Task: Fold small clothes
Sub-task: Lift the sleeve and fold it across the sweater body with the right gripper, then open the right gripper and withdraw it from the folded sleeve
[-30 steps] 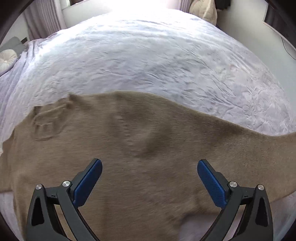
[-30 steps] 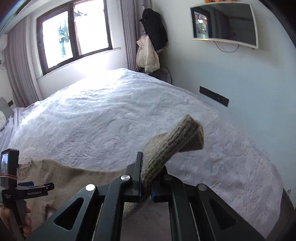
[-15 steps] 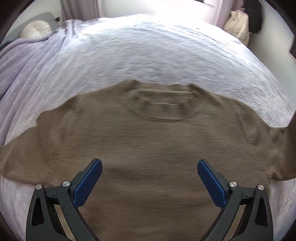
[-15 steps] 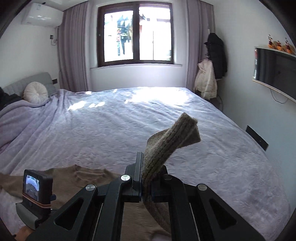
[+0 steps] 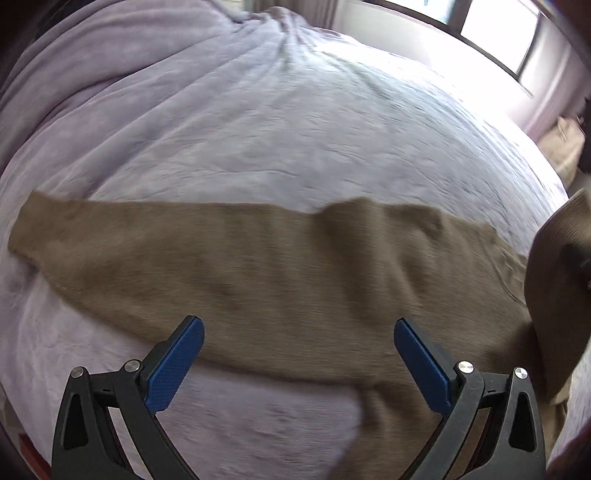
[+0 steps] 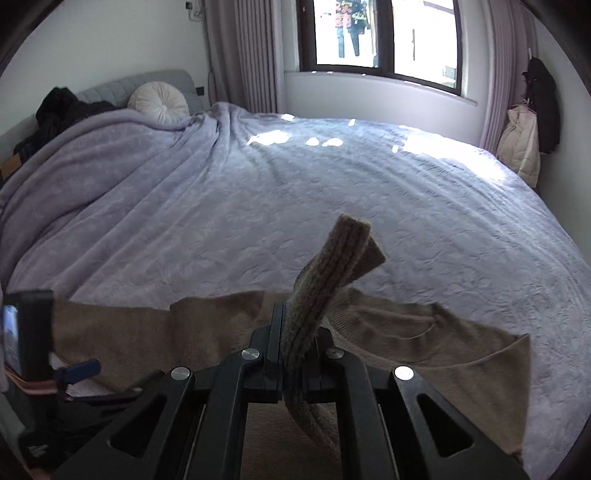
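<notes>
A tan knit sweater (image 5: 280,273) lies spread flat on the lilac bedspread (image 5: 280,122); one sleeve stretches out to the left. My left gripper (image 5: 298,363) is open and empty, hovering over the sweater's near edge with its blue pads (image 5: 175,363) wide apart. My right gripper (image 6: 293,354) is shut on the ribbed cuff (image 6: 332,273) of the other sleeve, which sticks up above the jaws. The sweater body (image 6: 424,339) lies just beyond it. The lifted sleeve shows at the right edge of the left wrist view (image 5: 554,280).
The bed (image 6: 332,192) fills both views. A round white cushion (image 6: 159,101) and dark clothing (image 6: 66,110) sit at the headboard, far left. A window (image 6: 384,33), curtains and hanging coats (image 6: 532,122) stand beyond the bed. The left gripper's body (image 6: 33,339) shows at the lower left.
My left gripper has swung left along the sweater, from the neckline to the left sleeve. My right gripper, still shut on the cuff, has turned left and carried the sleeve over the sweater body.
</notes>
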The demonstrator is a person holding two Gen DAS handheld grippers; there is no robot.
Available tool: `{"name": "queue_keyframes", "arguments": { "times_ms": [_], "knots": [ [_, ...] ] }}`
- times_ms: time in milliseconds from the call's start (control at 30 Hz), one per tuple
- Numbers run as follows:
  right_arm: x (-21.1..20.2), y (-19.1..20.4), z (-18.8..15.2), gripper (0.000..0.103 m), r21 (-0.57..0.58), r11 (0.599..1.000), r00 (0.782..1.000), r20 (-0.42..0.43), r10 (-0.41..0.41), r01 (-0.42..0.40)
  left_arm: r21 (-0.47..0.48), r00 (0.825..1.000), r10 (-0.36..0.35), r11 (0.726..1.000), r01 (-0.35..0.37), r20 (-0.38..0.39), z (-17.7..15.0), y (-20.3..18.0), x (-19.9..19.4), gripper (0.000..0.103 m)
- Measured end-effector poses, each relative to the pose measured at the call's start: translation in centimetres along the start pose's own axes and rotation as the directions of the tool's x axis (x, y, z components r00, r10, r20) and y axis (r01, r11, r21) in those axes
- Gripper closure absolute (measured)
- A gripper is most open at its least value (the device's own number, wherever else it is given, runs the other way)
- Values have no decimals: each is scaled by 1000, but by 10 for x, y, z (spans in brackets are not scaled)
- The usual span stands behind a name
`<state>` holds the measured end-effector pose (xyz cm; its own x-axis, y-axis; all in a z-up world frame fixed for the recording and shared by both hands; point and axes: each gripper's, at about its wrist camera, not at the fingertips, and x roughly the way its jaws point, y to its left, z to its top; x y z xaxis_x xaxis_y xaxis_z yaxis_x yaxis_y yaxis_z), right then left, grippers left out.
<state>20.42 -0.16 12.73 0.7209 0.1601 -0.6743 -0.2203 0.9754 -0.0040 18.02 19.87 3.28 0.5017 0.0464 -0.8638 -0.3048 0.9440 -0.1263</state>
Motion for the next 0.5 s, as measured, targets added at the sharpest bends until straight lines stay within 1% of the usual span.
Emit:
{"name": "queue_keyframes", "arguments": {
  "times_ms": [67, 167, 233, 300, 367, 400, 433, 467, 500],
  "knots": [
    [27, 19, -14, 97, -24, 1000, 999, -54, 0, -1, -12, 1000, 12, 1000, -12, -5, 2, 15, 5, 0],
    [53, 35, -31, 97, -40, 999, 993, -115, 1, -6, -15, 1000, 15, 1000, -15, -14, -1, 25, 9, 0],
    [68, 40, -42, 93, -37, 999, 985, -172, 29, -35, -20, 1000, 1, 1000, -1, -22, -1, 24, 9, 0],
    [76, 39, -43, 88, -13, 998, 973, -220, 62, -66, -20, 1000, -8, 1000, 8, -21, -2, 21, 9, 0],
    [70, 29, -42, 83, 19, 995, 967, -233, 102, -100, -15, 1000, -16, 1000, 16, -16, -3, 16, 4, 0],
    [60, 21, -41, 73, 18, 994, 970, -217, 106, -105, -10, 1000, -17, 1000, 17, -12, -3, 12, 2, 0],
    [47, 12, -39, 56, 12, 995, 976, -196, 100, -100, -2, 1000, -19, 1000, 19, -5, -3, 7, -2, 0],
    [35, 3, -35, 45, 9, 996, 981, -172, 94, -94, 11, 1000, -21, 1000, 21, 4, -4, 0, -5, 0],
    [21, -9, -33, 31, 8, 996, 986, -139, 90, -89, 23, 1000, -24, 999, 23, 7, -5, -7, -9, 0]
  ]
}}
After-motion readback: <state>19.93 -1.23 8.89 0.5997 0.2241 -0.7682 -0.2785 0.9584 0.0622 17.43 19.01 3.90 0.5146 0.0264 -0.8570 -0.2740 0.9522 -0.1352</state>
